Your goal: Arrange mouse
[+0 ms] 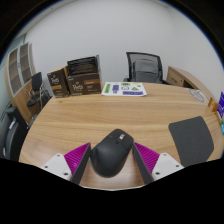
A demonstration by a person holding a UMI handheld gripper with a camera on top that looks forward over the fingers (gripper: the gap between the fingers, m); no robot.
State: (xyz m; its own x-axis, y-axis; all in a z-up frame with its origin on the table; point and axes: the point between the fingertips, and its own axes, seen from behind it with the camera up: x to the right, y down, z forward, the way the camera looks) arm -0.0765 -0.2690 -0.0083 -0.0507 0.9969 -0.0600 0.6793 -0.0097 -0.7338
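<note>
The gripper [112, 168] sits at the bottom centre of the frame with its two fingers spread, and the purple pads [78, 157] show on the inner faces to the left and right. Between them lies the black mouse [112, 152], low in the frame, and it rests on the wooden table [100, 115]. The pads come close to its flanks, but I cannot tell if they press on it, so I judge the fingers as open around it and not yet pinching. The mouse looks like a light and stiff plastic shell, with a smooth rounded back that may slip if one squeezes high on the curve. The better place to hold is low on the two side walls, near the widest middle part, where the sides are flatter. Its buttons and wheel are at the far end and should not be pressed. To the lower right of the frame a dark mouse pad [191, 138] lies on the table, a likely place for the mouse. Further away, at the upper left, stand some cardboard boxes [77, 78], at the upper centre lie papers [124, 89], and an office chair [146, 66] stands behind the table.
</note>
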